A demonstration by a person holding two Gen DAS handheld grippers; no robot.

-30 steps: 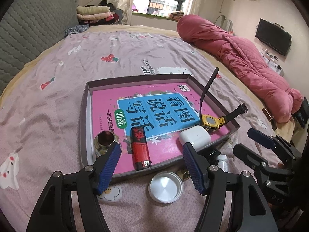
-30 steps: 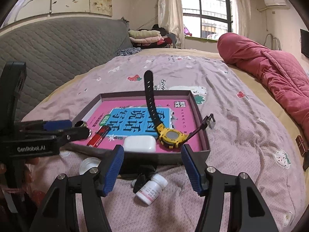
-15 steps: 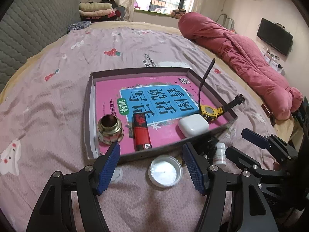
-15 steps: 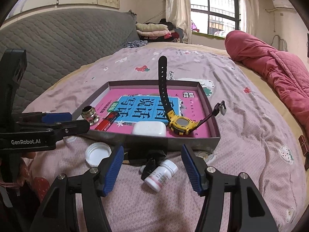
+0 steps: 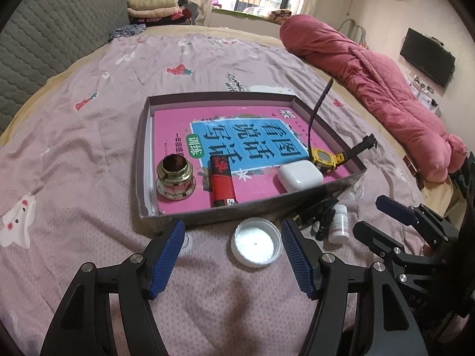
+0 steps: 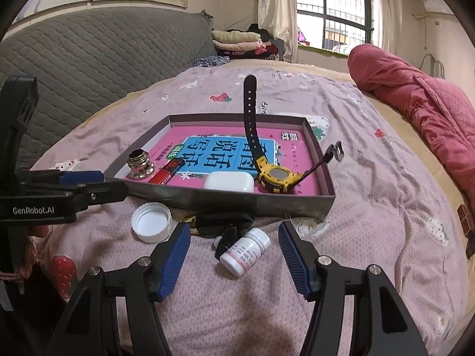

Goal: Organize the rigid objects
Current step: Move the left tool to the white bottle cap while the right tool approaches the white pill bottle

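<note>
A shallow grey box (image 5: 142, 160) (image 6: 325, 160) on the bed holds a pink book, a brass fitting (image 5: 175, 176) (image 6: 139, 164), a red lighter (image 5: 222, 179) (image 6: 166, 172), a white earbud case (image 5: 299, 175) (image 6: 229, 181) and a yellow watch (image 5: 325, 157) (image 6: 277, 176). In front of the box lie a white lid (image 5: 256, 242) (image 6: 152, 222), a white pill bottle (image 5: 338, 224) (image 6: 245, 250) and a black object (image 6: 222, 222). My left gripper (image 5: 231, 255) is open, with the lid between its fingers. My right gripper (image 6: 234, 259) is open around the pill bottle.
The pink bedsheet (image 5: 74, 136) has cartoon prints. A rolled red quilt (image 5: 371, 71) lies along the right side. A grey padded headboard (image 6: 89, 56) stands at the left. Folded clothes (image 5: 154, 6) sit at the far end under the window.
Both grippers have drawn back from the box toward the near edge of the bed. The lid and the pill bottle now sit farther forward between the fingers. Both stay open.
</note>
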